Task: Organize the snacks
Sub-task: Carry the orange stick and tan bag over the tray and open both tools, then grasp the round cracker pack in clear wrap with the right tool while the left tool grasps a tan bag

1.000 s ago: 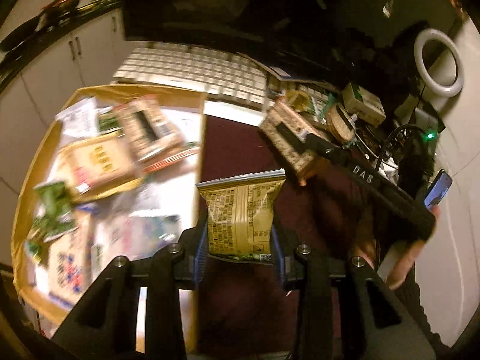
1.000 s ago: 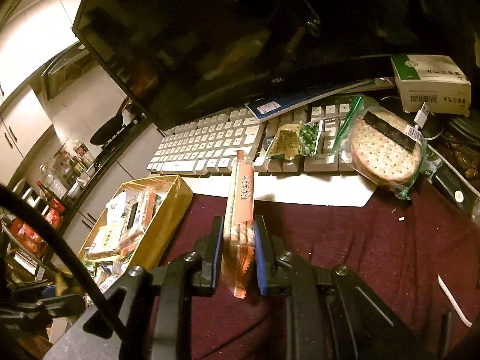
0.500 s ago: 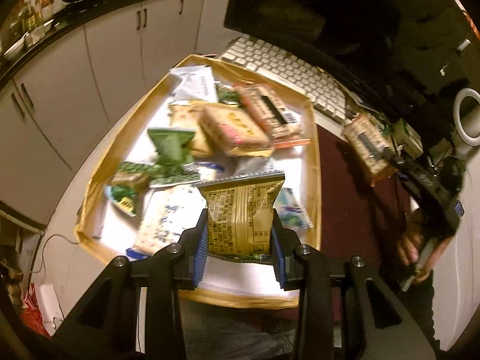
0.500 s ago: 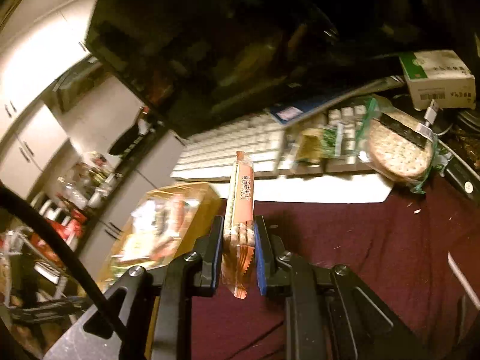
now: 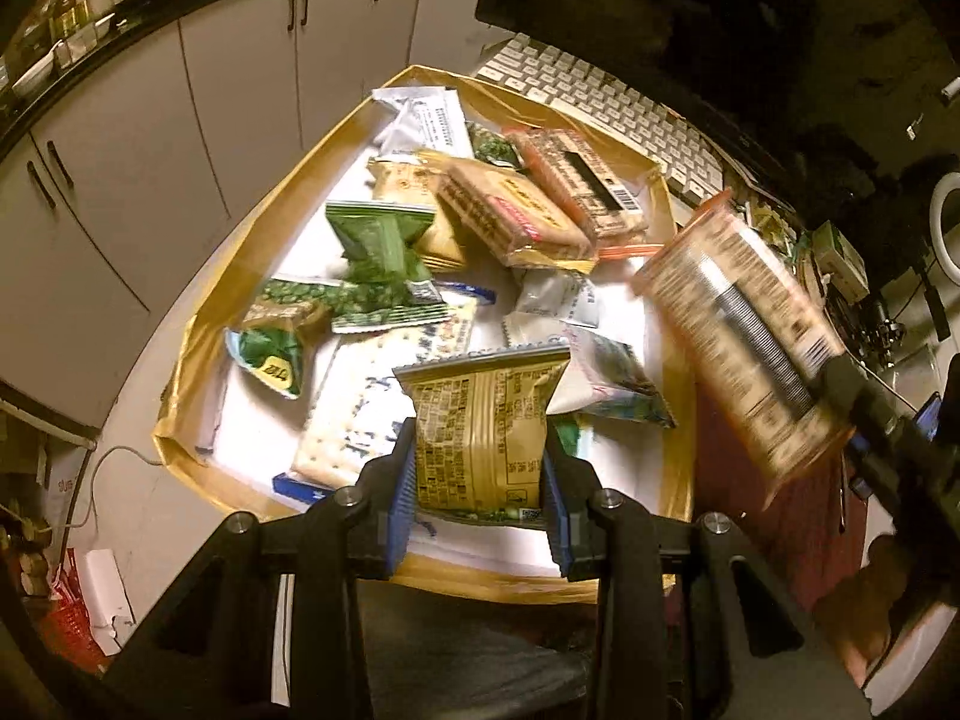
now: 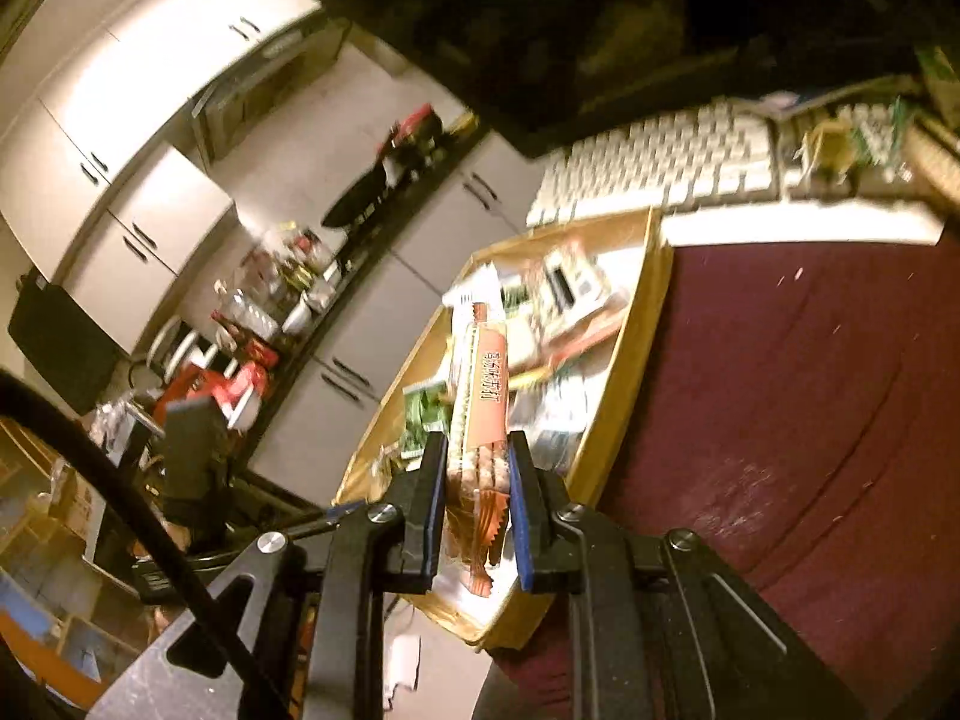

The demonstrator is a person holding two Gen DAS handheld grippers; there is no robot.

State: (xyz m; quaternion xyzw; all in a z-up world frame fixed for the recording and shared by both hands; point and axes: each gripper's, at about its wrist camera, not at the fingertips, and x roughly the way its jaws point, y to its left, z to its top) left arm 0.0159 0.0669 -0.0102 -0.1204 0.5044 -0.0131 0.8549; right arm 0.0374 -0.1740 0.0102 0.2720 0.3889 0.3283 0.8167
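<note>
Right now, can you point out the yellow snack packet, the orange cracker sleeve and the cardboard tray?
yellow snack packet (image 5: 480,426): left wrist view, printed front between the fingers.
orange cracker sleeve (image 6: 485,396): right wrist view, orange label face.
cardboard tray (image 5: 240,258): left wrist view, left wall.

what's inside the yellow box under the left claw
The box holds loose snack packs: green ones, cracker packs and white sachets. The held yellow pack covers whatever lies behind it.

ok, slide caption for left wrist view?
Left gripper holds a tan snack packet above the snack-filled box.
</note>
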